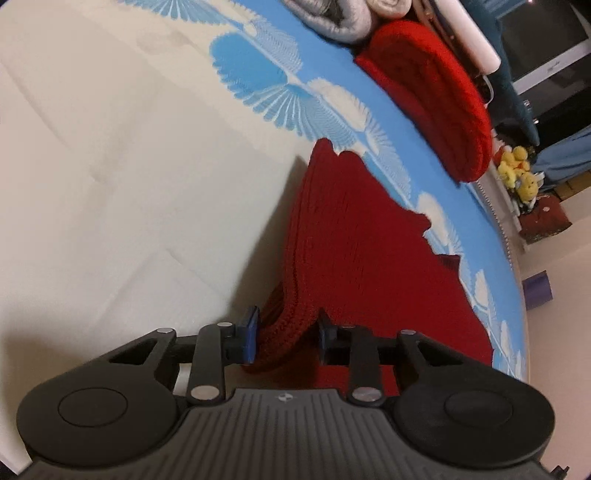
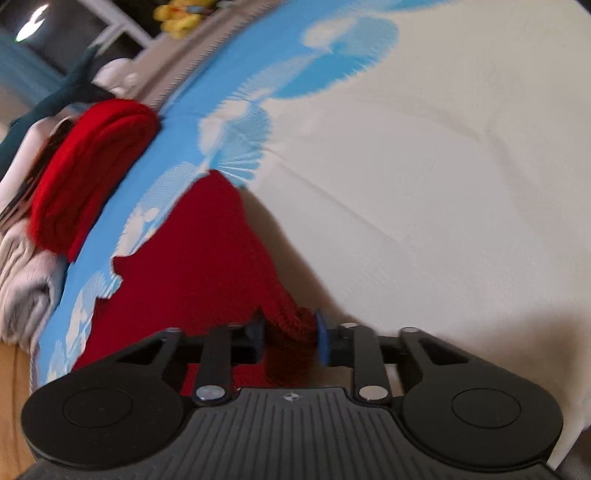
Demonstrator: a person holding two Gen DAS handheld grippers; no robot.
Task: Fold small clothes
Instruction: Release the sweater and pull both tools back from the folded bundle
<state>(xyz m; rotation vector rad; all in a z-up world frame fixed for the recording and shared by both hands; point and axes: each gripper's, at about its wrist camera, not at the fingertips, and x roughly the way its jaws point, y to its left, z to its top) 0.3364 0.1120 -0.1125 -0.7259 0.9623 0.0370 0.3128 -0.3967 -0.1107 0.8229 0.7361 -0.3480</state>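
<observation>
— What have I got in the tongs?

— Both are pinched on the dark red knit garment: my left tongs clamp a bunched fold of it, my right tongs another fold. The rest lies spread on the bed, over the blue-patterned strip along the bed's far edge.

— What's around it?

— Beyond it, at that far edge, a folded bright red knit, then grey folded cloth beside it. Past the bed's edge I see yellow plush toys and a purple thing on the floor.
</observation>
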